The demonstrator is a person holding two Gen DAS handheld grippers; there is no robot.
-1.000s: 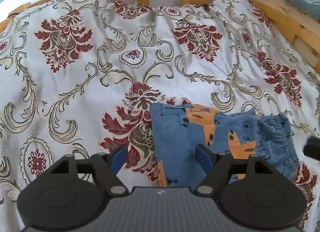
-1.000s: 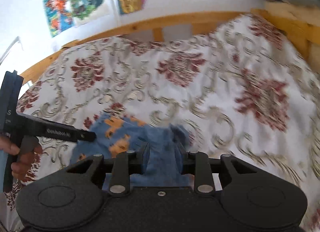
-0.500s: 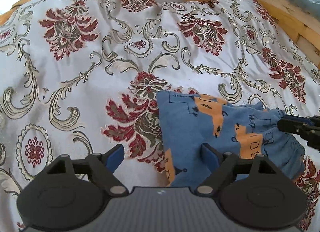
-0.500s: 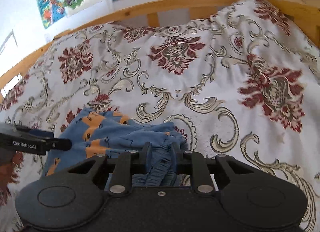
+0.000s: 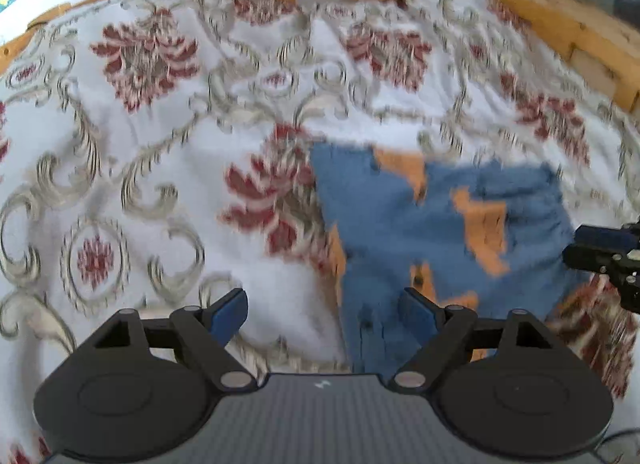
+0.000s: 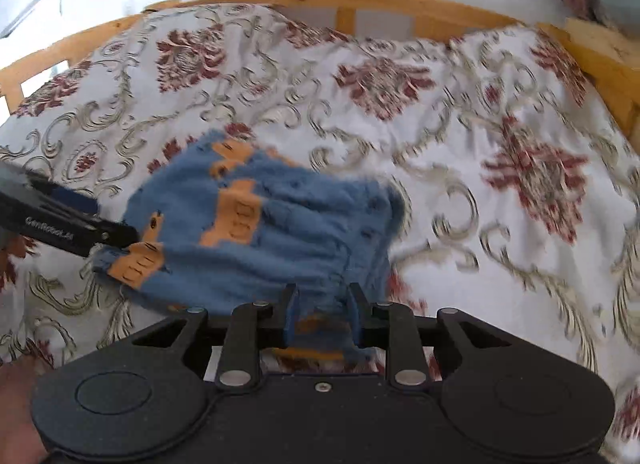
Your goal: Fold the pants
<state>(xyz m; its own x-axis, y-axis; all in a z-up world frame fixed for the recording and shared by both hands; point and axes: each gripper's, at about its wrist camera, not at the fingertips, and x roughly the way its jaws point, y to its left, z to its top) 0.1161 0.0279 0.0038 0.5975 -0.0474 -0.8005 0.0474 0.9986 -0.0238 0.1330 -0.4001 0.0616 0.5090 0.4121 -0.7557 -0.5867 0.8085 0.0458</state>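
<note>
The left gripper (image 5: 322,310) hangs over the floral bedspread (image 5: 168,168) with its jaws wide apart, having just opened further; only the left edge of the blue-and-orange pants (image 5: 440,224) lies between them, unpinched. The pants lie folded at centre, toward three o'clock in the left wrist view. At six o'clock in the right wrist view, the right gripper (image 6: 322,314) is clamped on a bunched edge of the pants, its jaws having just eased a little wider.

The pants (image 6: 280,224) are seen in blue with orange vehicle shapes. The bedspread (image 6: 460,136) is patterned in white with dark red florals and beige scrolls. Blue pads are carried on the black left tongs (image 5: 320,312).
</note>
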